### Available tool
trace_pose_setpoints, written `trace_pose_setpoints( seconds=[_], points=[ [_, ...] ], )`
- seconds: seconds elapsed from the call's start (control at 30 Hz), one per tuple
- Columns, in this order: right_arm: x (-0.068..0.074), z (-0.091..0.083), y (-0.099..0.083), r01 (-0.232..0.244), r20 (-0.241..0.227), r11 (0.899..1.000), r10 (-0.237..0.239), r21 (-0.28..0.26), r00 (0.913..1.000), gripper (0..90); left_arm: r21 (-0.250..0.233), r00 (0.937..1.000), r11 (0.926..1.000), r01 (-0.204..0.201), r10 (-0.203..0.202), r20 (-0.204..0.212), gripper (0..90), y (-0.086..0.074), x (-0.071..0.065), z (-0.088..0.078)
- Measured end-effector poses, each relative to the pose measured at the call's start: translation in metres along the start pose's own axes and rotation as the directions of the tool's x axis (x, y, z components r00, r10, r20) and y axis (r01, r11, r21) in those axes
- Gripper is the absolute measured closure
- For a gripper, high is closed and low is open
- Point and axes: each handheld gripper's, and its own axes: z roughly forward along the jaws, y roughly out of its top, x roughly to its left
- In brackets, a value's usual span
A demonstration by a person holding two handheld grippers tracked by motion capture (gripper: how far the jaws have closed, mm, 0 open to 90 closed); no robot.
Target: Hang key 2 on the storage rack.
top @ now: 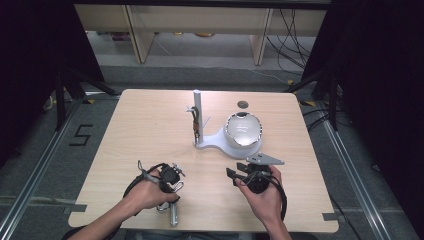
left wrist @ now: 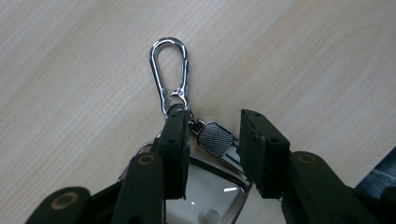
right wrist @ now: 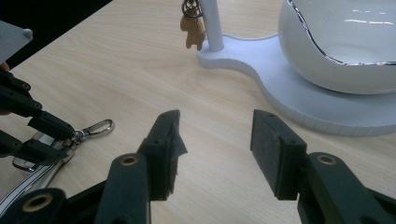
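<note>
A keychain lies on the table near the front edge: a silver carabiner clip [left wrist: 169, 72] joined to a flat chrome-rimmed glossy piece [left wrist: 210, 196] by a textured hexagonal link [left wrist: 215, 138]. My left gripper [left wrist: 212, 140] points down over it with the jaws either side of the link and a small gap at the right pad. In the high view the left gripper [top: 171, 186] is at the front left and the keychain [top: 173, 214] lies beside the hand. My right gripper [right wrist: 215, 140] is open and holds nothing; it sits low at the front right [top: 234, 176].
A white stand [top: 212, 141] sits mid-table with an upright post [top: 197, 112] and a white chrome-rimmed bowl [top: 243, 129]. A small brown charm [right wrist: 194, 30] hangs on the post. A dark round hole [top: 243, 104] is in the tabletop behind the bowl.
</note>
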Motion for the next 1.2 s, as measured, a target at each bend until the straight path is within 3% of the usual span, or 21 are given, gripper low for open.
trace_pose_setpoints(
  seconds=[0.1,0.2,0.43,0.53,0.63,0.67,0.8,0.9,0.93,1.0,1.03,1.07,1.1,1.2],
  points=[
    [0.001,-0.001,0.000,0.001,0.017,1.000,-0.001,0.011,0.9999,52.8,0.010,1.0000,0.9999,0.005,-0.005,0.000,63.1,-0.001,-0.001,0.000],
    [0.001,0.002,0.000,0.001,-0.005,1.000,-0.001,0.001,1.0000,52.7,0.016,0.9997,0.9997,0.018,-0.018,0.016,64.5,-0.001,0.000,0.002],
    [0.003,0.001,0.000,-0.003,0.006,1.000,0.003,0.010,1.0000,52.5,0.050,0.9999,0.9987,-0.008,0.008,0.009,67.5,0.000,0.006,0.001],
    [0.003,0.002,0.000,-0.016,-0.004,1.000,0.016,0.002,0.9999,52.5,0.050,1.0000,0.9988,0.001,-0.001,0.002,67.8,0.000,0.010,0.001],
    [0.001,0.002,0.000,0.001,-0.006,1.000,-0.001,0.000,1.0000,52.5,0.047,0.9998,0.9988,0.015,-0.014,-0.014,67.2,0.000,0.015,0.000],
    [0.002,0.002,0.000,-0.016,-0.005,1.000,0.016,0.002,0.9999,52.5,0.049,0.9998,0.9987,0.015,-0.014,-0.015,66.7,0.000,0.016,0.000],
    [0.000,0.002,0.000,0.004,-0.006,1.000,-0.004,-0.002,1.0000,52.5,0.029,0.9980,0.9978,0.060,-0.060,-0.021,63.6,0.001,0.018,0.000],
    [0.001,0.001,0.001,0.012,0.006,1.000,-0.012,0.007,0.9999,52.5,0.029,0.9977,0.9973,0.067,-0.067,-0.014,60.6,0.002,0.013,-0.001],
    [0.001,0.000,0.001,0.012,0.007,1.000,-0.012,0.003,0.9999,52.4,0.034,0.9950,0.9944,0.100,-0.100,-0.007,59.0,0.002,0.010,-0.001],
    [0.001,0.002,0.001,0.013,0.004,1.000,-0.013,-0.004,0.9999,52.4,0.026,0.9920,0.9917,0.126,-0.125,-0.013,57.7,0.003,0.008,0.000],
    [0.002,0.002,0.001,0.006,-0.002,1.000,-0.006,-0.001,1.0000,52.4,0.034,0.9948,0.9944,0.100,-0.100,-0.022,57.2,0.004,0.011,-0.001],
    [0.003,0.001,0.001,0.008,0.003,1.000,-0.008,0.011,1.0000,52.4,0.026,0.9918,0.9916,0.127,-0.126,-0.022,56.2,0.004,0.010,0.000],
    [0.003,0.001,0.001,0.004,0.001,1.000,-0.004,0.015,1.0000,52.3,0.033,0.9877,0.9873,0.156,-0.155,-0.019,55.9,0.004,0.007,0.001],
    [0.002,0.002,0.000,0.008,-0.002,1.000,-0.008,0.008,1.0000,52.2,0.063,0.9873,0.9853,0.159,-0.158,-0.020,53.8,0.004,0.006,0.003]
  ],
)
